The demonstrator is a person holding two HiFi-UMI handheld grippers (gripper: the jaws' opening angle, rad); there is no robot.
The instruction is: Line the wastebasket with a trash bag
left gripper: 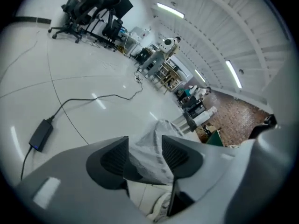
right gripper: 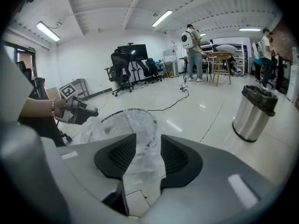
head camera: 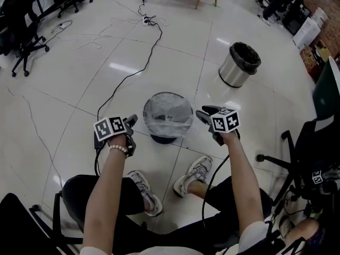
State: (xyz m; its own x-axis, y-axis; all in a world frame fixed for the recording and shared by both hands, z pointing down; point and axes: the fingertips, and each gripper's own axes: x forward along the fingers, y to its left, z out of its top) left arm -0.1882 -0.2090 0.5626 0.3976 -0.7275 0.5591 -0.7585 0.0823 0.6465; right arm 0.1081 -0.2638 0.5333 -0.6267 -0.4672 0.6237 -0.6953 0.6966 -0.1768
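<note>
The fingers point(left gripper: 114, 160) of the left gripper point(left gripper: 144, 148) are held apart, and through the gap a clear trash bag point(left gripper: 154, 132) is seen draped over a dark wastebasket point(left gripper: 135, 173). A black power adapter point(left gripper: 41, 134) with its cable point(left gripper: 84, 99) is laid on the white floor point(left gripper: 93, 69) at the left, and office chairs point(left gripper: 93, 8) are seen far behind.

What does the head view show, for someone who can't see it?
A seated person holds the left tongs and right tongs on either side of a wastebasket with a clear trash bag in it, on a white floor. A steel bin stands farther off.
</note>
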